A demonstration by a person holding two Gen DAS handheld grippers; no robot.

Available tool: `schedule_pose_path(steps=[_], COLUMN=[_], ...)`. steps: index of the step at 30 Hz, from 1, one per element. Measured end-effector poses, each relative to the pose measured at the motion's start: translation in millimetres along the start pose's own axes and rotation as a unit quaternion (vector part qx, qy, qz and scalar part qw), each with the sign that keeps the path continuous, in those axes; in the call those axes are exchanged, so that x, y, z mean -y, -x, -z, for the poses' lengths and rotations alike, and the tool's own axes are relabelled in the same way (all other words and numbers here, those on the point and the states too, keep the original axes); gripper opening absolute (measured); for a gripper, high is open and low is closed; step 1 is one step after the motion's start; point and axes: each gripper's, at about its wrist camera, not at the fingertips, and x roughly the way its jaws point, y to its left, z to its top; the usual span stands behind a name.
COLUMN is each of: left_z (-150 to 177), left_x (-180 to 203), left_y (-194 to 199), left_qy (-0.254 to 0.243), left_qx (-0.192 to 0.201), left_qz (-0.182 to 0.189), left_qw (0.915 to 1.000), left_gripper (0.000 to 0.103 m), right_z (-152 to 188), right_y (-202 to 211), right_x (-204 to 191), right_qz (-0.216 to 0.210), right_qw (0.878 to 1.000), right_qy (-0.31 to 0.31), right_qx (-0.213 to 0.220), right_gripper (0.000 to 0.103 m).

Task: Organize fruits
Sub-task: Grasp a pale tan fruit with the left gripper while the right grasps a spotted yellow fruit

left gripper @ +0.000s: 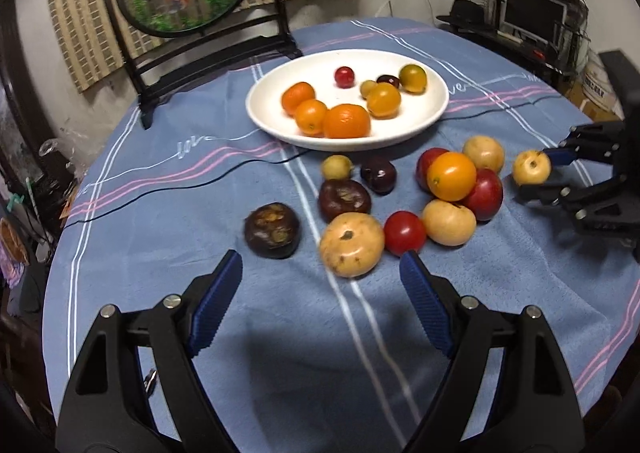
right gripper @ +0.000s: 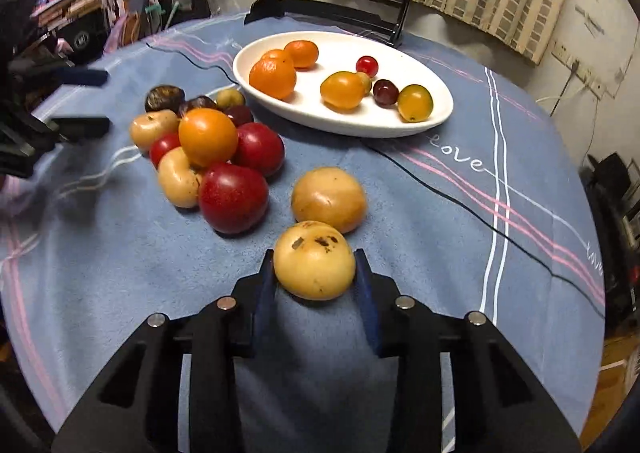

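Item: round tan speckled fruit (right gripper: 314,260), firm, smooth, bruisable; right claw (right gripper: 315,285) grasping its flanks. Left claw (left gripper: 320,285) released, nine o'clock.

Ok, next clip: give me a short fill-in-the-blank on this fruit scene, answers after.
1. The right gripper is closed on a ____ fruit.
2. The left gripper is ____ and holds nothing.
3. The plate is ____ in colour.
4. The tablecloth carries the word ____.

Answers: yellow; open; white; love
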Motion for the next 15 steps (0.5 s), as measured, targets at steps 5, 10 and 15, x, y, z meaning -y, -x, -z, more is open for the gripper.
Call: schedule_pose_path(steps=[5,10,15], left_z=[-0.8,-7.4,-13.1], left_x=[5.8,3.6,-2.5], left_y=[-19.6,-35.8,-41.5], left_qy=[-0.02,-0.03,-0.026], left_qx=[-0.013,-0.017,-0.015], left_qz=[0.006,0.013,0.062], left_qw=[0.9997,0.9993,0.9976], left_gripper=[0.075,0.073,0.046], right_z=[6.6,8.6,8.1], right_y=[2.4,-3.2,-4.3], right_x=[7.1,11.1,15.4], right_qz=[-0.012,-0.021,-0.027], right_qw=[1.0,0.999,0.999], right_qy=[-0.014,-0.027,-0.036], right_qx=[-0.005,-0.013,-0.014], right_gripper=[0.038,0.038,0.038])
